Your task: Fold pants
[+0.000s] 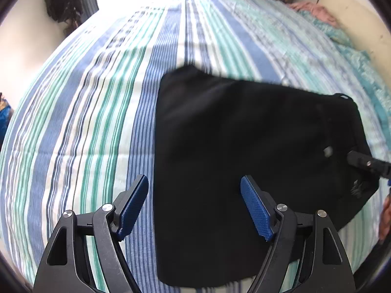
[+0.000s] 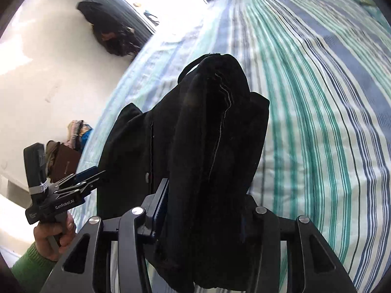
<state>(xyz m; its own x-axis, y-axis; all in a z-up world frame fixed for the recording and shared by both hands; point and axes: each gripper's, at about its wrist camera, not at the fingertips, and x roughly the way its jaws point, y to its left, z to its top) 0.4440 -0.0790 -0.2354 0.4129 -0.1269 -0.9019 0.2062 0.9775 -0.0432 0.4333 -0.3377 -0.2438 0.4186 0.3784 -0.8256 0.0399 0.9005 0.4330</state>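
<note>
The black pants (image 1: 244,146) lie folded into a rough rectangle on the striped bed sheet (image 1: 85,122). My left gripper (image 1: 195,195) hovers open over their near left edge, one blue pad (image 1: 134,205) above the sheet and the other above the cloth, gripping nothing. My right gripper (image 1: 356,158) reaches in at the pants' right edge. In the right wrist view a thick bunch of the black pants (image 2: 215,122) fills the gap of my right gripper (image 2: 207,190), which is shut on it; its right finger is hidden by cloth. My left gripper (image 2: 90,175) shows at the left, held by a green-sleeved hand.
The bed sheet (image 2: 317,97) stretches far beyond the pants. A crumpled teal blanket (image 1: 347,39) and pink cloth (image 1: 315,9) lie at the bed's far right. A dark bundle (image 1: 63,2) hangs on the white wall. A brown object (image 2: 64,161) stands by the bed's side.
</note>
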